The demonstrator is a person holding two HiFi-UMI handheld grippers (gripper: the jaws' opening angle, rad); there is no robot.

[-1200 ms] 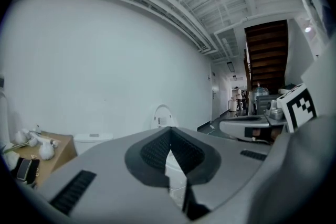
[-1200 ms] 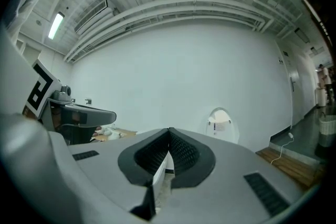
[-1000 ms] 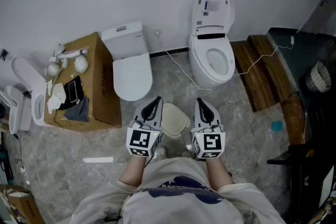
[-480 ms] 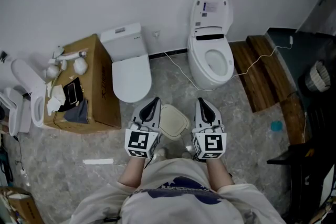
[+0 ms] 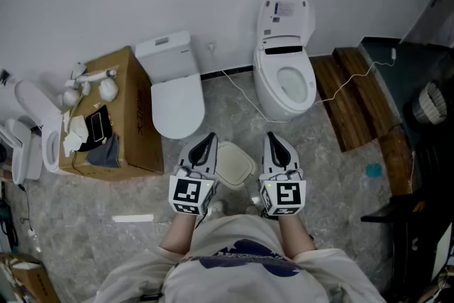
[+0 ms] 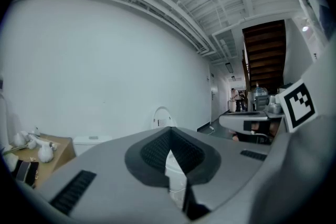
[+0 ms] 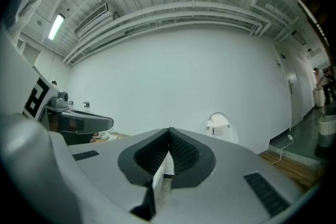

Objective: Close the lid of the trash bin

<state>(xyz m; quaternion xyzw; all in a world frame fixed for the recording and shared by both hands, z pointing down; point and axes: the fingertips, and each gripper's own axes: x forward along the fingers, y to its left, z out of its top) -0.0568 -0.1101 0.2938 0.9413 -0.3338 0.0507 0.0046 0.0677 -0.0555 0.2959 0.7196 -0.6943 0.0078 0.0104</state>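
Two grippers are hanging side by side in front of the person's waist, flanking the trash bin (image 5: 235,163), which is standing on the grey stone floor (image 5: 234,110) just ahead of the person's feet. In the head view the left gripper (image 5: 210,138) is sitting at the bin's 9 o'clock and the right gripper (image 5: 271,138) at its 3 o'clock, neither one touching it. Both are pointing roughly level toward 12 o'clock, at the white wall and the two toilets, rather than down at the bin. In each gripper view the ribbed pads are lying pressed together with nothing pinched between them, and only wall and a raised toilet lid (image 7: 218,124) are showing beyond the tips. The bin's cream top is reading as one flat surface from above, so the lid is probably lying down, though the steep angle is not settling that. Judged from this, the grippers are being held in a neutral rest pose rather than a working one. The forearms are tucking close to the torso, running parallel, with the marker cubes turning up toward the head camera.
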